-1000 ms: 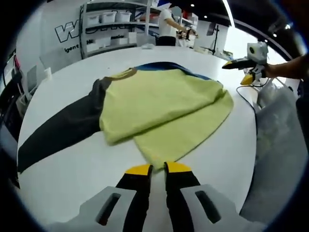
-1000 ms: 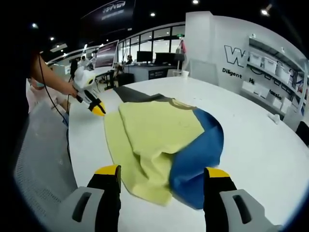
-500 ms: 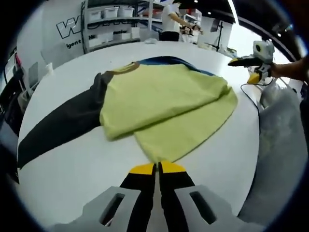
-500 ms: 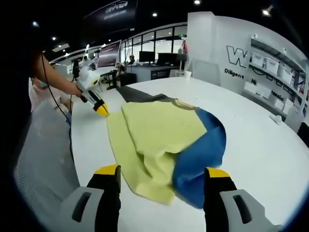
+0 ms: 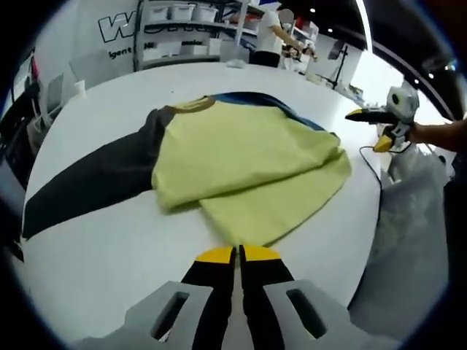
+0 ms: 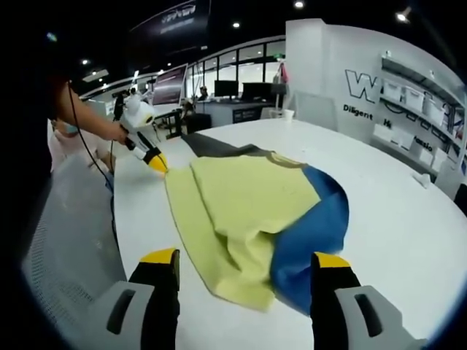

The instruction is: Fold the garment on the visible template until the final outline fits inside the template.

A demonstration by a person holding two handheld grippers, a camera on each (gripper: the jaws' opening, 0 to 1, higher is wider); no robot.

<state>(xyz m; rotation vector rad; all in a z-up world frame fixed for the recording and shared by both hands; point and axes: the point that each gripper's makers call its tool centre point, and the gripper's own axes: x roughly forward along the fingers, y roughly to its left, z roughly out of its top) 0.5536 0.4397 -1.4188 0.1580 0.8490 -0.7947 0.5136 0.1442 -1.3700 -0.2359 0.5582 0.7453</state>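
Note:
A long-sleeved garment (image 5: 244,153) lies partly folded on the round white table (image 5: 109,248): yellow-green body, dark grey sleeve (image 5: 87,186) stretched out to the left, blue part (image 6: 314,233) under the yellow layers. My left gripper (image 5: 237,253) is shut at the near yellow corner, which reaches right up to its tips. In the right gripper view the left gripper (image 6: 155,162) touches that same corner. My right gripper (image 6: 245,259) is open wide, its jaws either side of the garment's near edge. A hand holds the right gripper (image 5: 366,128) beyond the garment's far right side in the left gripper view.
Shelves with white bins (image 5: 182,29) and a standing person (image 5: 271,44) are behind the table. A white cup (image 5: 79,89) stands near the far left edge. Grey mesh fabric (image 5: 408,219) and a cable hang beside the table's right edge.
My left jaws, slightly apart a second ago, have closed at the yellow corner. The right gripper stays open; both views have shifted only a little.

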